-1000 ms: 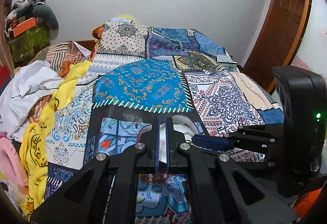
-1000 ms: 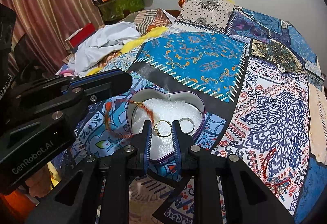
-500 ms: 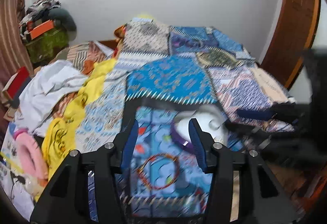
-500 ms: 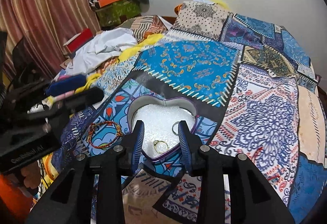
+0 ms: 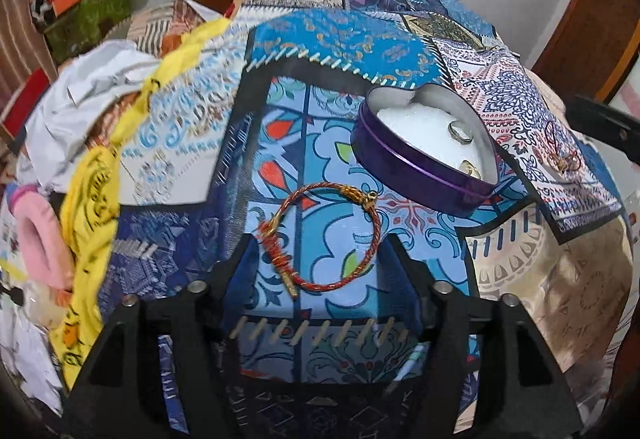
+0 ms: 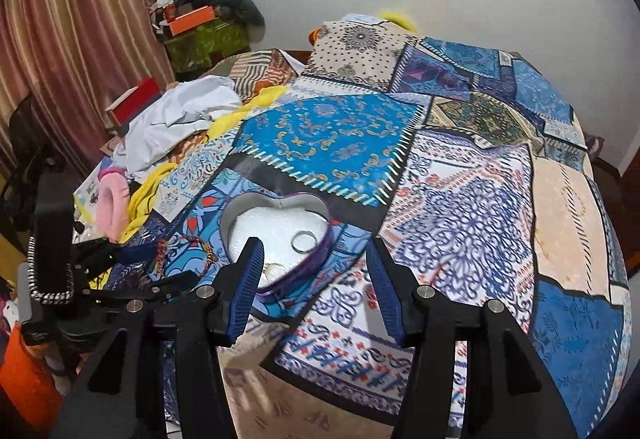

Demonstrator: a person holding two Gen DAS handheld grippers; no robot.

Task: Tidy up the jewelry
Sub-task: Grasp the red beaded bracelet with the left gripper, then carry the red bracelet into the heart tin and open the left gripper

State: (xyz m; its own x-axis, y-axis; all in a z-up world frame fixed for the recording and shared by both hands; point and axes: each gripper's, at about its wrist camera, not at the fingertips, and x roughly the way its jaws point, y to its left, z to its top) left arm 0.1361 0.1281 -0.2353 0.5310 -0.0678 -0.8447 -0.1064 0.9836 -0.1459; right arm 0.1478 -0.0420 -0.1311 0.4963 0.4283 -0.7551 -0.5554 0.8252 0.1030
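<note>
A second ago the left gripper [image 5: 320, 259] was pinched shut at the rim of the tin, and the right gripper [image 6: 316, 279] was nearly closed over the gold ring. Both have since let go and drawn back toward the near edge of the bed, and their jaws have spread wide. Neither one holds or touches anything now.

The red bracelet [image 5: 320, 239], which a second ago hung over the left rim of the tin, lies flat on the patchwork bedspread [image 6: 460, 199], just left of the tin and apart from it. The left gripper's open fingers [image 5: 248, 259] frame it on either side without reaching it; seen from the right, that gripper sits low at the bracelet's near side.

The heart-shaped purple tin [image 5: 416, 167] rests on the bedspread near the bed's near edge. On its white padding lie a silver ring [image 6: 303, 241], toward the right wall, and a gold ring [image 6: 273, 269], closer to the near point of the heart. The right gripper's left finger [image 6: 248, 279] stands in front of the tin's near rim, covering part of it. A small reddish trinket [image 5: 564, 155] lies on the bedspread to the right of the tin; I cannot tell what it is.
</note>
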